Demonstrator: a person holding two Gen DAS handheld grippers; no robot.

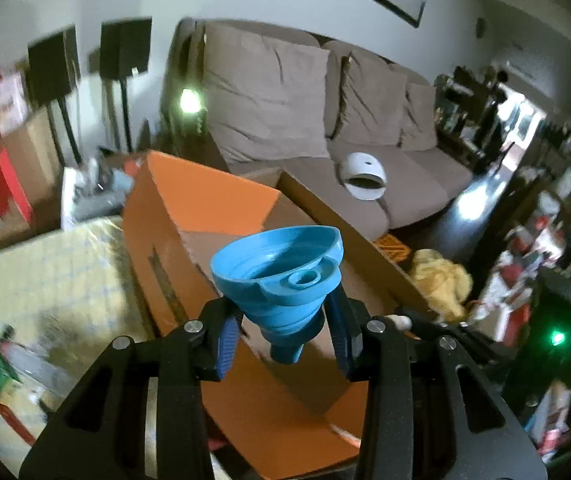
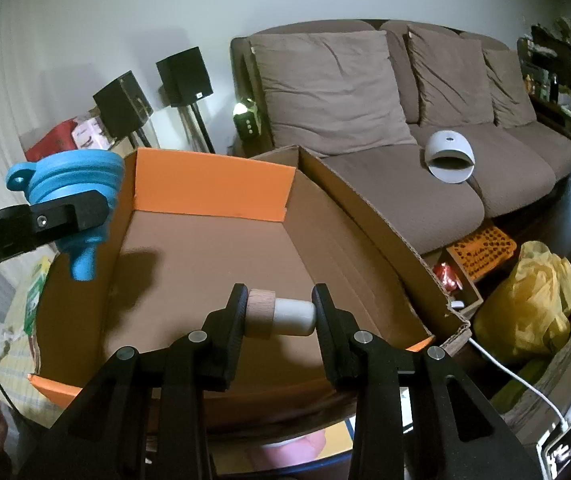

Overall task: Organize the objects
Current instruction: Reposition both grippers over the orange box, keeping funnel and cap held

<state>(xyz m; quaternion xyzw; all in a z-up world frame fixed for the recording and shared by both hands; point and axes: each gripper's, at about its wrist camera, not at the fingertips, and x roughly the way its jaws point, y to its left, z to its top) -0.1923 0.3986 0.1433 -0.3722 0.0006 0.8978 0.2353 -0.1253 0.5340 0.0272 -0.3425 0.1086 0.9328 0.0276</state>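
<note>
A blue collapsible funnel sits between the fingers of my left gripper, which is shut on its ribbed body, wide mouth up and spout down. It hangs over the left wall of an open orange cardboard box. From the right wrist view the same funnel shows at the box's left edge. My right gripper is shut on a stopper with a wooden cap and white plug, held sideways above the bare brown floor of the box.
A brown sofa with cushions stands behind the box, a white dome-shaped device on its seat. A yellow bag and a white cable lie to the right. Two black speakers on stands are at the back left.
</note>
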